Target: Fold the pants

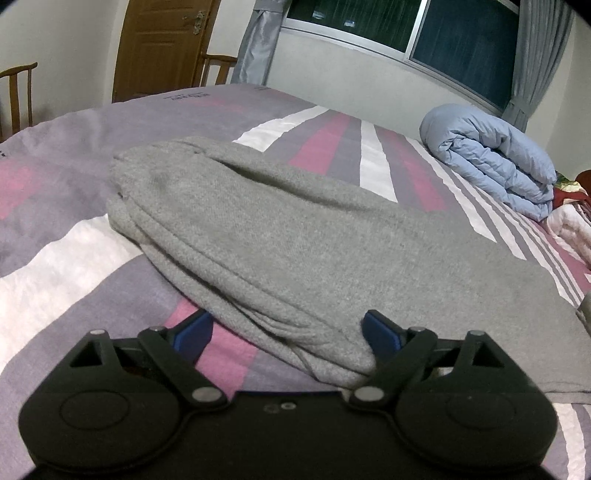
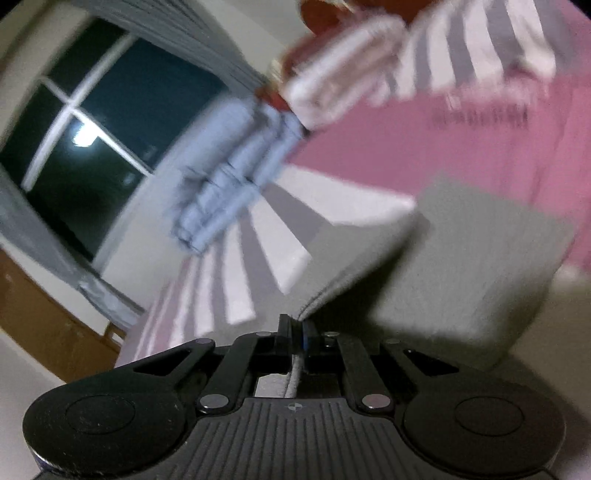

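Observation:
Grey pants (image 1: 280,236) lie folded lengthwise on the striped bed cover (image 1: 66,258), running from the near right to the far left. My left gripper (image 1: 288,332) is open, its blue pads either side of the near folded edge of the pants. My right gripper (image 2: 297,332) is shut on an edge of the grey pants (image 2: 443,266) and holds that part lifted above the bed. The right wrist view is tilted and blurred by motion.
A folded light blue quilt (image 1: 495,158) lies at the far right of the bed, also in the right wrist view (image 2: 229,177). Red and white bedding (image 1: 572,206) lies beside it. A window (image 1: 443,33), curtains, a wooden door (image 1: 162,44) and chairs stand behind.

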The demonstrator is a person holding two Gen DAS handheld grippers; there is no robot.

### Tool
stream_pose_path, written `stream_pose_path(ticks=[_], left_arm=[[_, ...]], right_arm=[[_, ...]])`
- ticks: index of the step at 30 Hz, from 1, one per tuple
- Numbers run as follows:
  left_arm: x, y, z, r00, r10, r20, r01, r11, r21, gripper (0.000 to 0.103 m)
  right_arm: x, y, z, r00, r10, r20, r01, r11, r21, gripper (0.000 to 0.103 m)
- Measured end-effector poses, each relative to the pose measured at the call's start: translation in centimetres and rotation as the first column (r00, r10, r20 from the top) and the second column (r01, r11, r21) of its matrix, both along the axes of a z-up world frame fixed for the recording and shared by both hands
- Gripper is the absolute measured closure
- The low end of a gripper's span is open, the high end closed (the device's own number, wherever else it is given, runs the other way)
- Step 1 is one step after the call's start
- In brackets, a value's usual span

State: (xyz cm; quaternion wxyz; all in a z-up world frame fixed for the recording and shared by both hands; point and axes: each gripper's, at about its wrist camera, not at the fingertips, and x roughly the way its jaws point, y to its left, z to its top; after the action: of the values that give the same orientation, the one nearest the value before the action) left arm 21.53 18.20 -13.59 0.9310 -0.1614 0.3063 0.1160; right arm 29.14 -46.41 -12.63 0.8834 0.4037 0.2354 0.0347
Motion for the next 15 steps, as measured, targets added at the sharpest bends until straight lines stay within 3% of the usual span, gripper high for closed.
stream_pose_path(ticks=[3,5,7,9,12,15], left_arm=[[0.0,0.0,-0.1,1.000,0.000,0.004,0.000,1.000,-0.004,0.021],[0.0,0.1,-0.1,1.000,0.000,0.005,0.000,1.000,-0.006,0.021],[-0.1,0.2,-0.2,1.000,0.000,0.005,0.000,1.000,-0.008,0.021],[-0.2,0.2,-0.3,1.000,0.000,0.006,0.000,1.000,-0.010,0.021],[-0.2,0.4,-0.2,1.000,0.000,0.007,0.000,1.000,-0.014,0.021],[-0.2,0.3,-0.2,1.000,0.002,0.006,-0.002,1.000,-0.009,0.021]], right_arm=[[-3.1,-0.1,0.9,1.000,-0.017,-0.007,0.017,0.999,-0.037,0.097],[-3.7,-0.2,-0.9,0.997,-0.004,-0.081,0.000,0.999,-0.048,0.097],[-3.4,-0.9,-4.1,0.983,0.023,-0.183,-0.019,1.000,0.022,0.097],[-4.3,-2.5,-5.1,0.989,-0.001,-0.149,0.023,0.989,0.148,0.097],[-5.2,-4.0,-4.2,0.993,-0.074,-0.093,0.089,0.981,0.170,0.088],[-4.5,-5.3,-3.9,0.986,-0.120,-0.112,0.136,0.980,0.146,0.085]])
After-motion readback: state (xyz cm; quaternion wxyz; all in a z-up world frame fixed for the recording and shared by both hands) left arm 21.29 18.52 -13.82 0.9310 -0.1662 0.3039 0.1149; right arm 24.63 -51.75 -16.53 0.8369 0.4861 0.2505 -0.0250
